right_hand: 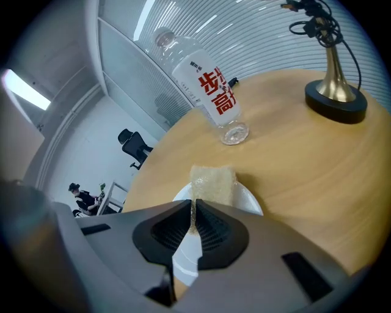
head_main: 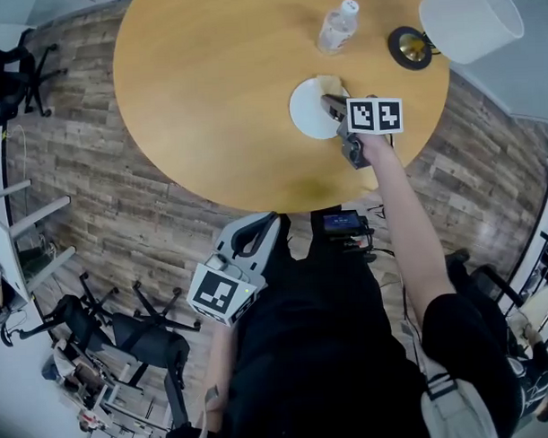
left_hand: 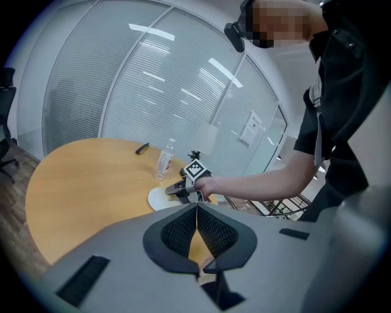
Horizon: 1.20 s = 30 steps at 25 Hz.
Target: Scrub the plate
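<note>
Grey-brown wood-plank floor (head_main: 121, 201) surrounds the round light-wood worktop (head_main: 216, 99). The right claw (right_hand: 193, 211) reaches over the round white plate (right_hand: 247, 198), which lies on the worktop. Its jaws are pinched almost closed on the pale yellow sponge (right_hand: 212, 182), which rests on the plate's far rim. The left claw (left_hand: 197, 214) hangs well back from the plate and off the worktop, jaws pressed together (nothing between them). A clear plastic bottle (right_hand: 208, 92) stands beyond the plate.
</note>
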Available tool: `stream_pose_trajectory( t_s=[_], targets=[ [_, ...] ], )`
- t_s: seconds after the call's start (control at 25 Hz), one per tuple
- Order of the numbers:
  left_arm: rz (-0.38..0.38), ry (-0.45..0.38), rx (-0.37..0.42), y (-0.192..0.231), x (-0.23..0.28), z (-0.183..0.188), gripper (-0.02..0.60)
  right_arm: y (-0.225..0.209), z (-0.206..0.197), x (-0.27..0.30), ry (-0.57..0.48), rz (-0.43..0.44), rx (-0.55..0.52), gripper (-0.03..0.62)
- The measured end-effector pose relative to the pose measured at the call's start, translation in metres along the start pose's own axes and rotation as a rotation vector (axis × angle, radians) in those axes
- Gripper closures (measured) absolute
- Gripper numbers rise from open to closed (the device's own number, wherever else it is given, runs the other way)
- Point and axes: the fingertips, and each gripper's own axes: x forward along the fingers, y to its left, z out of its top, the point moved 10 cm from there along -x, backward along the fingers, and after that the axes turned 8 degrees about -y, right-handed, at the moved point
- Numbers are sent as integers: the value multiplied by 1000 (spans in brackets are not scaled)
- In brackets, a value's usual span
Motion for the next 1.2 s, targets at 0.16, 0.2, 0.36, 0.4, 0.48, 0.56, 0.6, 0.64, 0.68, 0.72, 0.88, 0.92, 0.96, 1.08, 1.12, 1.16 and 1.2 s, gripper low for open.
stream_pose_trajectory(
  t_s=[0.16,0.2,0.36,0.4,0.48,0.56,0.6,0.64,0.68,0.72,0.88,0.92,0.96,1.08,1.12,1.16,1.2],
  targets=[
    [6,-24,0,6,-13,-8,566,9,4,18,5,12,-27,562],
    [20,-14,-3,7,-15,-5,566,12,5,21,4,16,-29,562],
    [54,23,-10,10,-24,-2,565,23,7,29,3,33,-42,562],
    [46,10,-7,10,-26,-5,566,25,6,31,4,38,-43,562],
    [27,-27,-7,10,-29,-10,566,30,3,33,8,45,-46,562],
    [23,-34,-8,10,-30,-11,565,36,0,34,17,47,-55,562],
    [23,-31,-4,11,-31,-11,565,39,-2,33,22,48,-63,562],
    [22,-28,1,11,-31,-11,565,43,-5,33,29,51,-72,562],
    [19,-28,3,11,-31,-11,565,46,-8,33,38,54,-79,562],
    [13,-29,5,11,-30,-10,566,48,-12,33,46,56,-83,562],
    [-3,-30,10,10,-23,-9,566,55,-28,25,66,73,-79,562],
    [-9,-29,12,9,-21,-9,565,57,-33,23,70,78,-76,562],
    [-15,-29,13,8,-19,-8,565,57,-37,20,74,82,-73,562],
    [-33,-24,14,6,-13,-7,566,57,-49,14,79,88,-66,562],
    [-36,-19,17,6,-11,-7,565,57,-52,11,77,90,-62,562],
    [-37,-12,18,5,-9,-8,565,56,-54,9,74,92,-56,562],
    [-38,-6,19,3,-8,-9,565,54,-55,6,70,92,-49,562]
  ],
)
